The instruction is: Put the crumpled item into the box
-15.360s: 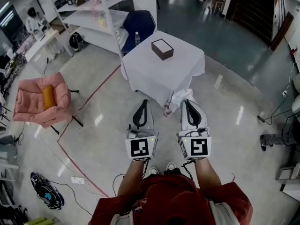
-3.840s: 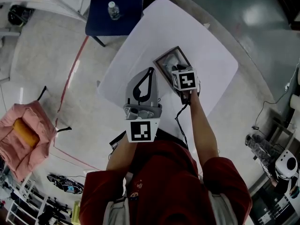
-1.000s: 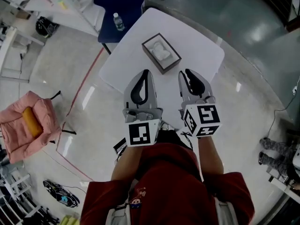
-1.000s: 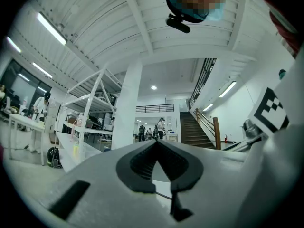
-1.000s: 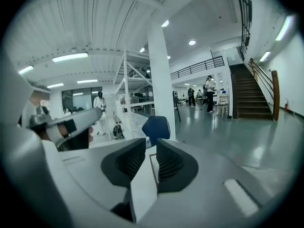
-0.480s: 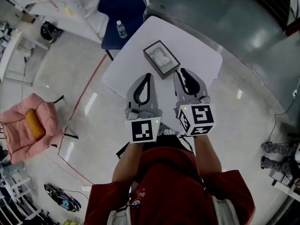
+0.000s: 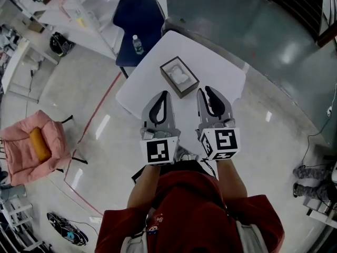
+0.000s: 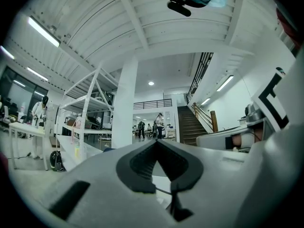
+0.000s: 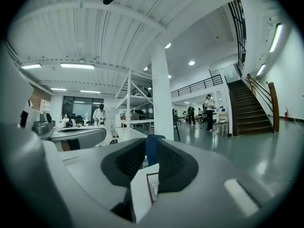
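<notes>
The right claw (image 7: 209, 92) is open by only a narrow slit and holds nothing. In its own view a strip of worktop (image 7: 224, 67) and the box's rim show through that slit, with a blue chair (image 7: 138, 15) beyond. The left claw (image 7: 162, 96) has its tips pressed together, leaving just the oval hollow behind them, and it is empty too. The person holds both side by side, close to the body, over the worktop's near corner, with the tips pointing across toward the far corner.

Ahead of the tips, between the two lines they point along, sits the box (image 7: 171, 83). It is clear of both claws, about mid-worktop and a little toward the edge that faces the chair. Its long axis runs slantwise from that edge toward the right claw's side, askew to the worktop's edges. The white wad (image 7: 179, 76) lies inside it, below the rim as far as I can tell.

The left claw looks slightly nearer the box, but the right claw is the one aimed at it. I judge the wad to be home, with nothing left on the worktop to pick up. If it needed tucking down, the right claw would only have to go straight forward and dip. A bottle (image 7: 137, 44) stands on the chair, well out of the way.
</notes>
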